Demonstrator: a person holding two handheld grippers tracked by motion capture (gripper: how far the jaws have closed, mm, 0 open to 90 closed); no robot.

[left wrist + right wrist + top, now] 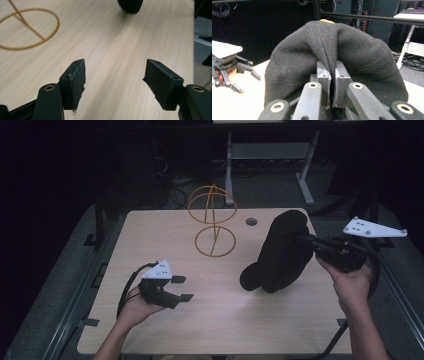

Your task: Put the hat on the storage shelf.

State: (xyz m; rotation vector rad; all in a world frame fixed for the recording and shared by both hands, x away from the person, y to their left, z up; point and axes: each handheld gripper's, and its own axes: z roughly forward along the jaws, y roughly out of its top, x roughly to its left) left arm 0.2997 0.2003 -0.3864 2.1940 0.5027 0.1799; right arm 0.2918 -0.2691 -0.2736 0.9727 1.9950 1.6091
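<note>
A black knit hat point(280, 252) hangs above the right half of the table, its lower edge close to the tabletop. My right gripper point(306, 240) is shut on a fold of the hat point(332, 47), and the cloth bunches between the two pads point(324, 75). A gold wire stand point(212, 220) with a ring base and a round top stands at the back middle. My left gripper point(182, 288) is at the front left, low over the wood and open, with nothing between its jaws point(115, 82). Its view takes in the stand's ring base point(27, 27) and the hat's bottom edge point(131, 5).
The light wooden table point(225, 320) has a small round hole point(251, 221) near its back edge. Its right edge point(193, 50) drops off to a dark floor. Metal desk legs point(305, 180) and cables stand behind the table.
</note>
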